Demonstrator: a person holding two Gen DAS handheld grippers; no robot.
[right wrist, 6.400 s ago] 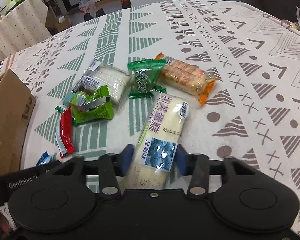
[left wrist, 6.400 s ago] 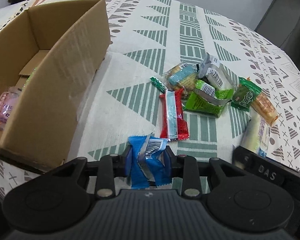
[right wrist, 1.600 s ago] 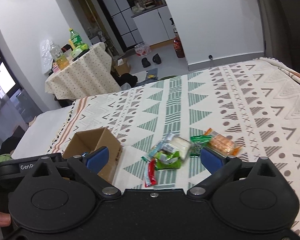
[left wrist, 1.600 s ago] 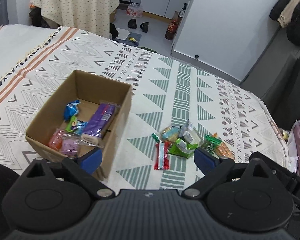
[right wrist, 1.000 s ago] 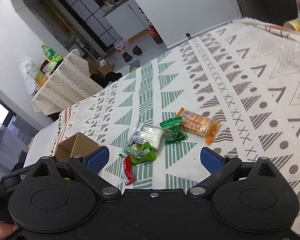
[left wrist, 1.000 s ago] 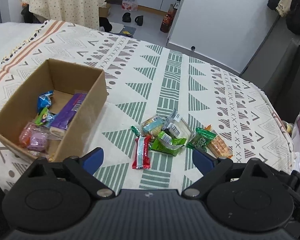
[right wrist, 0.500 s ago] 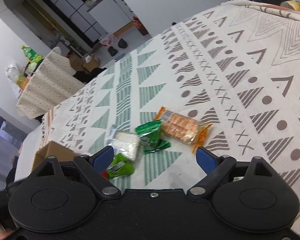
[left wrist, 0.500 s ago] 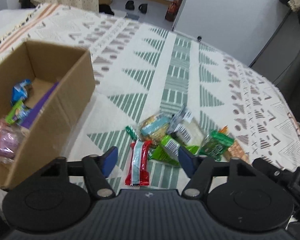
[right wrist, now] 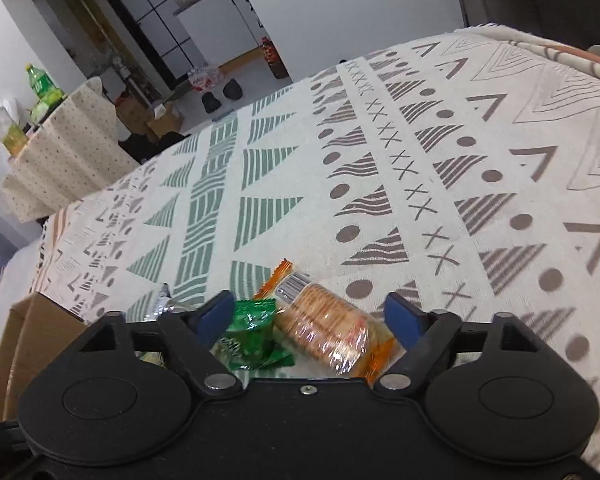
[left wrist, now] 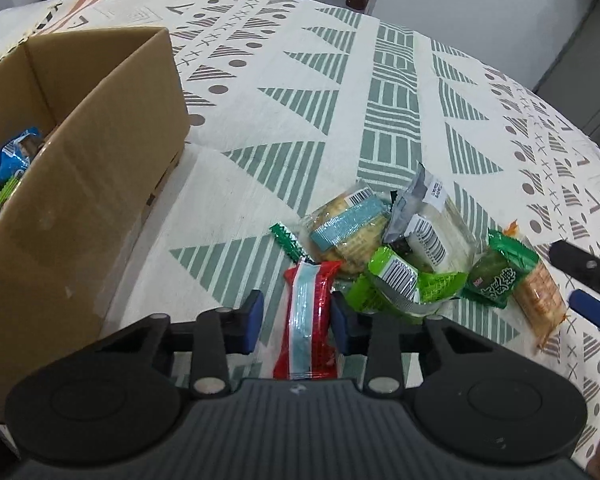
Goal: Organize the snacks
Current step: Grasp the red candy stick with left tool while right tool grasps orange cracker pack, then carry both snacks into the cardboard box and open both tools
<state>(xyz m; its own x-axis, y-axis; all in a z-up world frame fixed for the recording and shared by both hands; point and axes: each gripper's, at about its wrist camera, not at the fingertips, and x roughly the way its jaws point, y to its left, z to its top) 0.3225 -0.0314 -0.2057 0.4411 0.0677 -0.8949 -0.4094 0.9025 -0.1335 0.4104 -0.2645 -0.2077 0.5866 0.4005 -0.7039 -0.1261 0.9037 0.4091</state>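
A red snack packet with a pale blue stripe lies on the patterned cloth between the fingers of my left gripper. The jaws stand open and narrow: the right pad touches the packet, the left pad is apart from it. My right gripper is open wide low over the orange cracker packet and a dark green packet. The cardboard box stands at the left and holds a blue packet among others.
Just beyond the red packet lies a pile: a blue-labelled cracker pack, a white barcoded pack, a bright green pack, a dark green pack. The right gripper's blue pad shows at the right edge.
Both grippers came down from high above the table to the pile. The left jaws narrowed around the red packet. The blue packet held earlier now lies in the box.
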